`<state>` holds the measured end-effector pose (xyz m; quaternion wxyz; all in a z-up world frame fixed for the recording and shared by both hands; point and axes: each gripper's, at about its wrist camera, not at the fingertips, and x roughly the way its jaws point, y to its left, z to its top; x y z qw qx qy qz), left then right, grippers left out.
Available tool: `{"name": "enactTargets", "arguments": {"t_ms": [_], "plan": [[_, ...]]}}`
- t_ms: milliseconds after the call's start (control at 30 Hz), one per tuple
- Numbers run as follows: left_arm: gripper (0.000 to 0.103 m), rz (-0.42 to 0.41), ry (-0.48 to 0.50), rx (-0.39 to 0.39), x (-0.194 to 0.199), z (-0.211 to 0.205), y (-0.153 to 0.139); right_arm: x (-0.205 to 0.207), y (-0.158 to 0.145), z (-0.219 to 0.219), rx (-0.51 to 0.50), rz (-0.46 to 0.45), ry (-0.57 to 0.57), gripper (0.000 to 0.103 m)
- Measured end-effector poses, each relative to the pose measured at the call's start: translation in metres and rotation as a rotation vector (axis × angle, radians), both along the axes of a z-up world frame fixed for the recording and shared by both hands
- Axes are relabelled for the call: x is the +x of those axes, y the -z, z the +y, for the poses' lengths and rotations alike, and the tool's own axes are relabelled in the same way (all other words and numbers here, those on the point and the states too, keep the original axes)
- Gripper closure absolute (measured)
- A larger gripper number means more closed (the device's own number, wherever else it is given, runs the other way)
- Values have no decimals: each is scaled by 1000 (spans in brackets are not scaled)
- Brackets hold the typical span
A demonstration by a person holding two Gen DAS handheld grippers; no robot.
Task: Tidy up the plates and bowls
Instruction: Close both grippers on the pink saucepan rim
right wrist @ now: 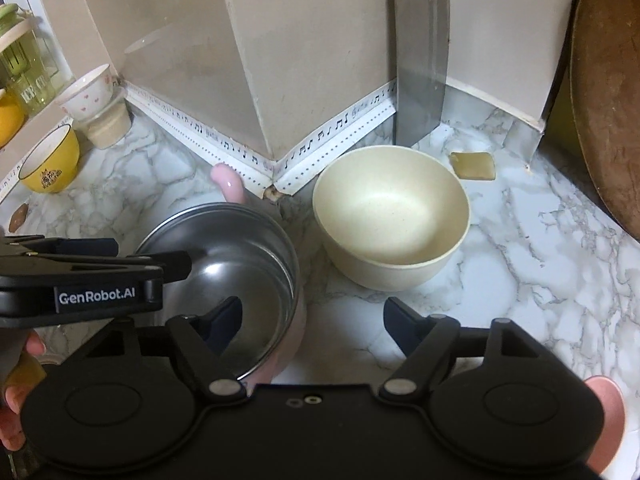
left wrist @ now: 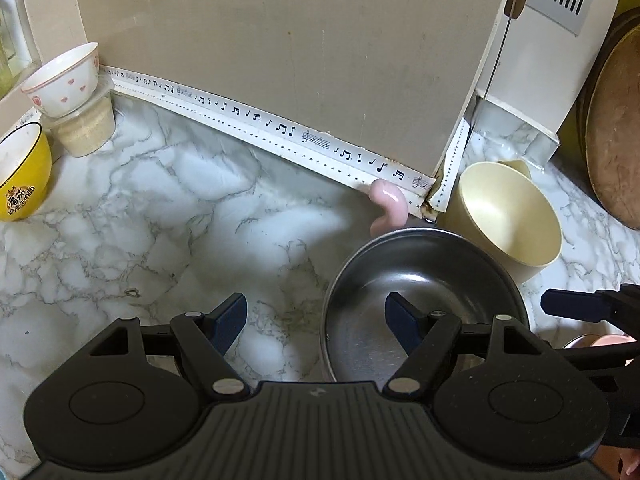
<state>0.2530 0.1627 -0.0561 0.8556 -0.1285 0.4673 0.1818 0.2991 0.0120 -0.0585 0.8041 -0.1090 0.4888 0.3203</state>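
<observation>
Steel bowl [left wrist: 420, 304] both views; cleaver [right wrist: 420, 80] right only.

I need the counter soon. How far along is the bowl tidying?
Nothing looks stacked yet. Both open claws, left and right, straddle opposite rim sides of the steel-lined pink pot, gripping nothing. The cream bowl, yellow bowl and white heart-patterned bowl stand scattered.

Left gripper [left wrist: 316, 320] angled downward, jaws apart, right gripper [right wrist: 312, 320] close beside it, jaws apart
</observation>
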Motion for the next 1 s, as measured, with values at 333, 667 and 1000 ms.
{"name": "enactTargets", "arguments": {"t_ms": [333,667,1000], "plan": [[61,36,13,-26,1,0,4,0,5,9,-14,6,-30,43],[86,69,28,-8,-2,-7,5,3,6,9,-8,1,-8,70],[94,67,27,16,-5,-15,2,-1,3,9,6,-10,-17,90]]}}
